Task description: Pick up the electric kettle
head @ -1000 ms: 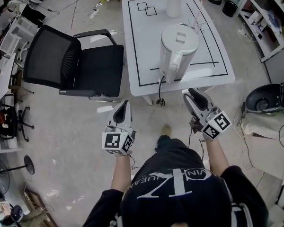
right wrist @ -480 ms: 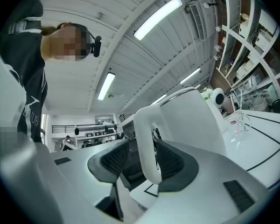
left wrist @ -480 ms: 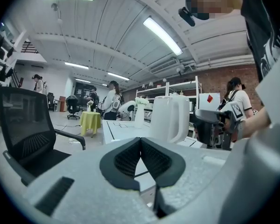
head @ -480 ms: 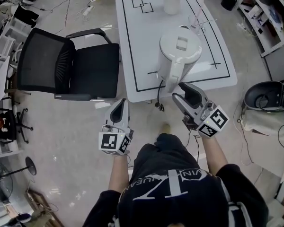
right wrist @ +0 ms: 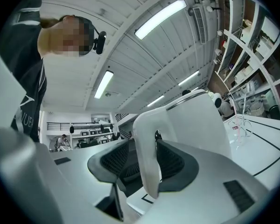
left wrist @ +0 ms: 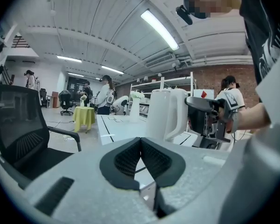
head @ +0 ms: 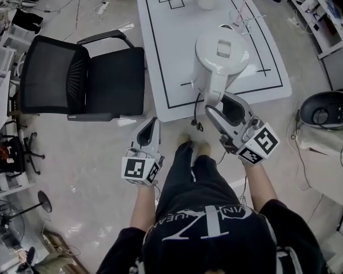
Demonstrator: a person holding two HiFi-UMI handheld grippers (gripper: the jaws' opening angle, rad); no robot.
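- Your electric kettle point(head: 222, 53) sits at the near edge of the white table point(head: 166, 50), right of the black office chair point(head: 86, 79), with its handle point(head: 215, 90) facing you.
- Your right gripper point(head: 220, 103) is at that handle. Its jaws are opening and the handle stands between the pads, but as far as I can see nothing's clamped yet.
- Your left gripper point(head: 150, 125) hangs low on the near left, pads pressed together on nothing, well apart from the kettle.
- Handling guess: it's hard, smooth plastic, so kinda slippery. It's stiff though, so squeeze firmly, it won't give.
- The lid's down, so I can't tell if there's water inside. If there is, expect weight pulling the body down on the far side of your grip.
- I'd grab the handle high, near the lid, for less swing.
- Watch the cord point(head: 195, 110) dangling off the near edge, it may drag.
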